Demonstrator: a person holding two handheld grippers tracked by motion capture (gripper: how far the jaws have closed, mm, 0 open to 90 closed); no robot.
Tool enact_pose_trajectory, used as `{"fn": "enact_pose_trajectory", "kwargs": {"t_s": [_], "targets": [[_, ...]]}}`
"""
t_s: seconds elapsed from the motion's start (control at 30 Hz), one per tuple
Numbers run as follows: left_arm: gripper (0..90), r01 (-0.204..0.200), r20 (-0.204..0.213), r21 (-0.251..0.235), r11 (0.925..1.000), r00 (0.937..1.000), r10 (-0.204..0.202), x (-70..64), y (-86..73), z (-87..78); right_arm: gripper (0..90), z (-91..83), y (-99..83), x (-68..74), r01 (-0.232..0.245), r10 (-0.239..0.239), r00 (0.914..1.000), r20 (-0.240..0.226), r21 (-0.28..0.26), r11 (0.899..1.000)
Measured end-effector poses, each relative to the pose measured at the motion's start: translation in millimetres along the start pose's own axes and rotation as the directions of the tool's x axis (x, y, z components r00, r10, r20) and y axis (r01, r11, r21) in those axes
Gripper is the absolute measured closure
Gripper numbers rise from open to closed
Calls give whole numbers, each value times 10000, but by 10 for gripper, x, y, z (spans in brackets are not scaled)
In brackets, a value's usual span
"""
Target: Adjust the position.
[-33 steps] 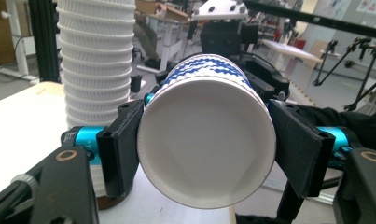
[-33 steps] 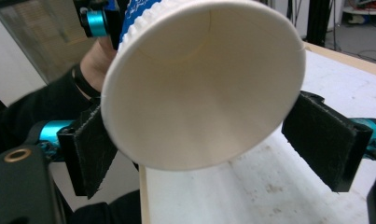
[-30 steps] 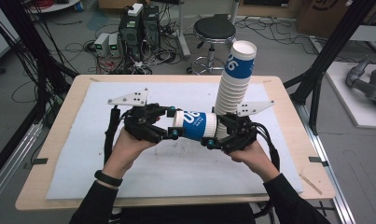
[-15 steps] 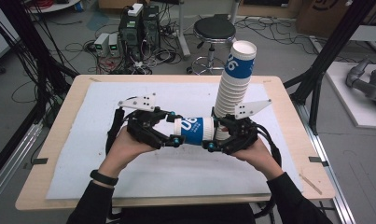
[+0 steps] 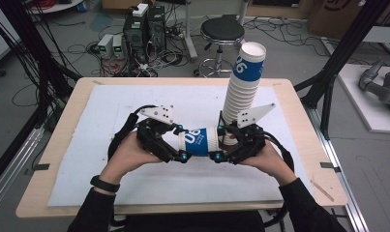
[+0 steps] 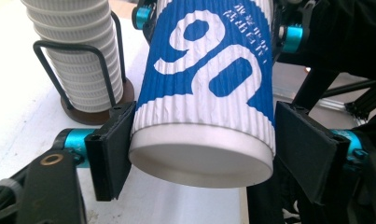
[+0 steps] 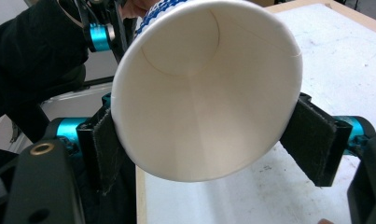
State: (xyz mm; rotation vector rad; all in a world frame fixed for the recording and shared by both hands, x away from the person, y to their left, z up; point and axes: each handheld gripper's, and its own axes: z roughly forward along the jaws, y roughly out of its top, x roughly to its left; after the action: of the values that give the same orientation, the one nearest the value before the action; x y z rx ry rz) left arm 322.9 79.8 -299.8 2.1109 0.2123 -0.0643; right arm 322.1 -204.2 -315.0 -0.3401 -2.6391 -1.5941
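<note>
Holding one blue-and-white paper cup [image 5: 201, 141] sideways between the two grippers, above the white mat [image 5: 86, 145] on the table [image 5: 62, 94].

At the cup's base end, the left gripper [image 5: 180, 147] has one pad pressed against the ribbed wall; in the left gripper view the other pad [image 6: 311, 149] stands just beside the wall, and contact there cannot be told. At the open-mouth end, the right gripper [image 5: 220, 145] has its jaws wide — one pad [image 7: 104, 149] touches the rim, while the other pad sits at the rim's far edge with contact unclear. So the cup lies horizontal, spanning the gap between both hands, lifted off the mat. Just behind the right gripper, a tall stack of cups [image 5: 241, 87] leans in its wire holder — close to the held cup but apart from it.
</note>
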Motion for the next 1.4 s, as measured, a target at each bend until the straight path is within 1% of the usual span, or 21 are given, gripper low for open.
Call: {"fn": "enact_pose_trajectory", "kwargs": {"t_s": [0.03, 0.17, 0.33, 0.4, 0.47, 0.53, 0.6, 0.63, 0.7, 0.73, 0.77, 0.87, 0.9, 0.93, 1.0, 1.07, 1.1, 1.17, 1.23, 1.33, 1.4], "targets": [[271, -90, -43, 59, 9999, 9999, 91, 3, 1, -1, 214, 3, -1, 1, -24, 24, 10000, -16, 22, 10000], [289, -128, 104, -115, 9999, 9999, 129, 20, 1, -16, 198, -9, 0, -7, -42, 42, 10000, -43, 3, 10000], [294, -208, 214, -750, 9970, 9995, 225, 28, 2, -66, 171, -38, 13, -6, -167, 163, 9998, -83, -522, 9985], [296, -224, 202, -1114, 9935, 9995, 248, 35, -4, -93, 166, -46, 18, -5, -292, 288, 9996, -76, -669, 9973], [296, -95, 158, -1500, 9886, 9998, 120, 43, -16, -115, 164, -50, 19, 1, -307, 314, 9995, 72, -869, 9957], [296, -81, 131, -1634, 9865, 9999, 104, 49, -22, -130, 163, -62, 21, -1, -467, 481, 9988, 101, -1100, 9928], [297, -45, 143, -2033, 9791, 9999, 76, 59, -30, -162, 139, -69, 22, -5, -560, 581, 9982, 132, -1237, 9907], [296, 68, 271, -2574, 9663, 9996, 2, 64, -38, -190, 139, -70, 18, -5, -648, 682, 9974, 216, -1320, 9891], [297, 49, 310, -2933, 9560, 9995, 44, 72, -43, -212, 139, -63, 7, -9, -818, 852, 9963, 147, -1587, 9839], [296, 49, 310, -2933, 9560, 9995, 44, 72, -43, -212, 139, -63, 7, -9, -818, 852, 9963, 147, -1587, 9839], [296, 75, 243, -3089, 9511, 9997, 0, 68, -46, -211, 139, -52, 3, -13, -989, 1010, 9949, 15, -1897, 9769], [296, 203, 414, -3144, 9491, 9991, -76, 72, -55, -177, 140, -49, 10, -1, -1080, 1068, 9941, -174, -2275, 9678], [296, 203, 414, -3144, 9491, 9991, -76, 72, -55, -177, 140, -49, 10, -1, -1080, 1068, 9941, -174, -2275, 9678], [296, 202, 466, -2993, 9539, 9989, -65, 78, -59, -141, 148, -61, 12, -1, -1188, 1135, 9929, -354, -2524, 9603], [295, 236, 482, -2965, 9547, 9988, -97, 80, -64, -115, 171, -78, 9, -9, -1300, 1218, 9915, -467, -2784, 9516], [296, 264, 519, -2922, 9560, 9986, -117, 87, -70, -102, 182, -91, 4, -20, -1397, 1284, 9900, -581, -2813, 9494], [296, 319, 555, -2874, 9573, 9983, -166, 89, -74, -95, 189, -92, 1, -27, -1346, 1236, 9907, -568, -2796, 9506], [296, 376, 594, -2567, 9658, 9980, -230, 85, -78, -72, 198, -97, 1, -32, -1248, 1135, 9918, -579, -2595, 9577], [292, 245, 503, -2123, 9769, 9986, -141, 77, -74, -54, 203, -93, 2, -33, -1011, 931, 9946, -448, -2371, 9662], [268, 176, 375, -1356, 9906, 9992, -127, 76, -85, -12, 205, -81, 9, -30, -860, 825, 9962, -268, -1805, 9798], [250, 164, 265, -1007, 9948, 9996, -138, 78, -90, 9, 211, -61, 17, -30, -741, 723, 9972, -176, -1392, 9875]]}}
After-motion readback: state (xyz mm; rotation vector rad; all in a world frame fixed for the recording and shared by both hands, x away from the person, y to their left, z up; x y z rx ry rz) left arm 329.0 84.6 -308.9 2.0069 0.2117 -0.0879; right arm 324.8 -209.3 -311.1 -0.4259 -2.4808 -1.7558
